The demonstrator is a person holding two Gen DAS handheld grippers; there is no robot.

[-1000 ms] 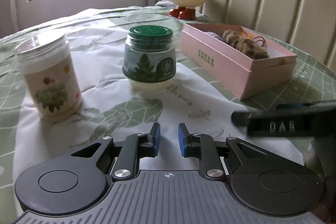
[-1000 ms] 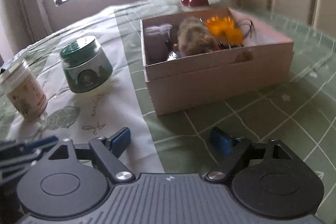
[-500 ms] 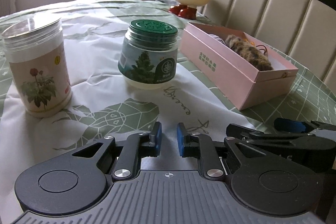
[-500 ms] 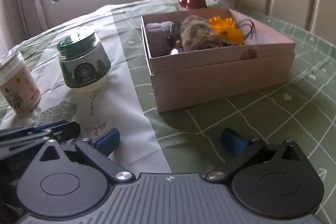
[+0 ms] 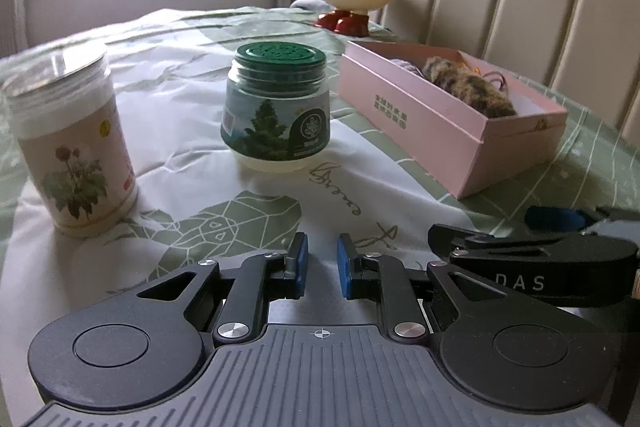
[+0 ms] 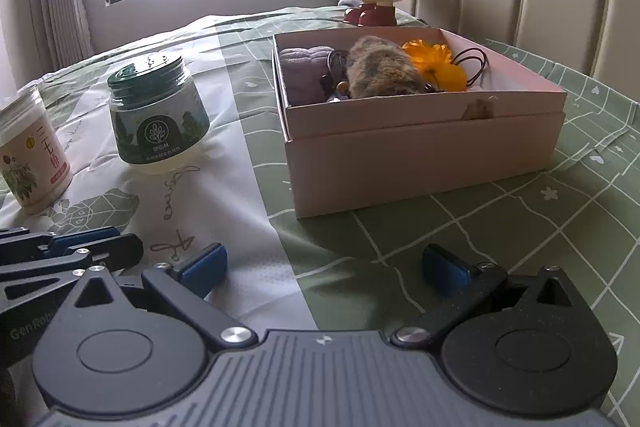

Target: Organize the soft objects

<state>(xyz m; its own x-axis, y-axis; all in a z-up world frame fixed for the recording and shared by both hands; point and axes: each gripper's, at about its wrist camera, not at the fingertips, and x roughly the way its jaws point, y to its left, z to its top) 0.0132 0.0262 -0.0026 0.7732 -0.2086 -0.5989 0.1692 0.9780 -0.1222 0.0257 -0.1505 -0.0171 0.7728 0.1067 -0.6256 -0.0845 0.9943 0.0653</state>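
Currently, the soft objects sit inside the pink cardboard box (image 6: 424,163), which rests on the green patterned tablecloth (image 6: 520,227) to the right of the 2 jars. Visible in the box from the right wrist view are a brown furry plush item (image 6: 380,73), a purple knitted item (image 6: 302,67) against the left wall, an orange fabric flower (image 6: 438,63) behind the plush, and dark cords (image 6: 474,61) beside the flower; small items lie between them, too small to identify. No soft object shows on the tablecloth outside the box in either view, so the collecting step is judged complete or nearly so. The box has no lid on it, and no lid is visible. The green-lidded jar (image 5: 276,111) and the floral-label canister (image 5: 70,147) stand upright, well apart from the box and from each other, and are rigid, so they are judged not part of the task. The left gripper (image 5: 322,269) hovers low over the cloth with its jaws nearly pressed together, a narrow gap remaining, holding nothing. The right gripper (image 6: 324,265) hovers in front of the box with its jaws spread wide, holding nothing. Remaining work, if any, is judged to be tidying the items within the box.
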